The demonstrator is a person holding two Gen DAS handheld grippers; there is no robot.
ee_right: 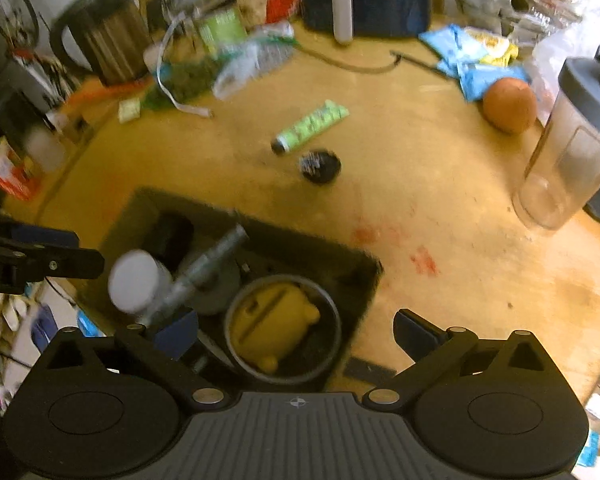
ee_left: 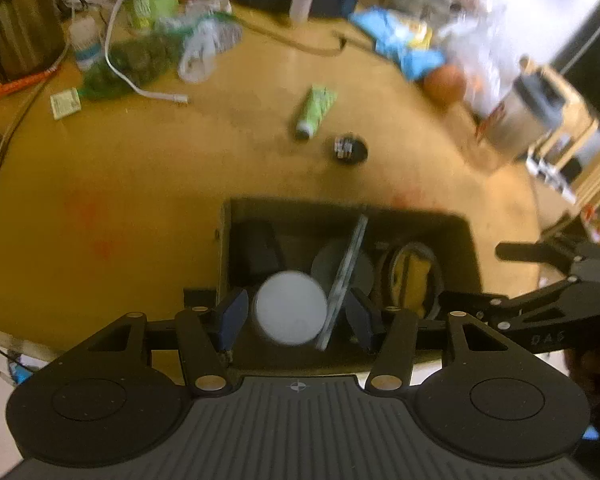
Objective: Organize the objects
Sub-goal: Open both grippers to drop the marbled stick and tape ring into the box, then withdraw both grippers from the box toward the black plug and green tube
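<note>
- Left gripper (ee_left: 294, 316), nearest the lens: blue pads (ee_left: 232, 316) spread moderately, straddling a white-capped jar (ee_left: 291, 307). Cannot tell whether the pads touch the jar; a gap shows on each side in the left wrist view.
- Jar stands in the dark box (ee_left: 452, 224), left compartment, near edge. In the right wrist view the jar (ee_right: 134, 280) appears tilted, cap toward the camera.
- Grey flat strip (ee_left: 346, 272) leans diagonally just right of the jar, crossing the box from far to near; edge looks close to the jar, contact unclear (blur).
- Grey round lid (ee_left: 364, 268) lies behind the strip, mid-box.
- Right compartment: round tin (ee_right: 332, 320) with a yellow object (ee_right: 276, 320) inside.
- Right gripper (ee_right: 296, 332): jaws wide, nothing between them; hovers over the box's near right corner and the tin.
- Box sits at the near edge of the table (ee_right: 440, 184).
- Beyond the box, on bare table: black puck (ee_right: 320, 166), and just beyond it a green tube (ee_right: 312, 124), cap pointing near-left. The two lie near each other, apart.
- Far right: orange (ee_right: 510, 104) beside blue snack bags (ee_right: 472, 56); clear jug (ee_right: 576, 148) with grey lid at right edge.
- Far left: dark kettle (ee_right: 108, 40), white cable (ee_left: 116, 40), green bag (ee_left: 140, 60), mixed clutter.
</note>
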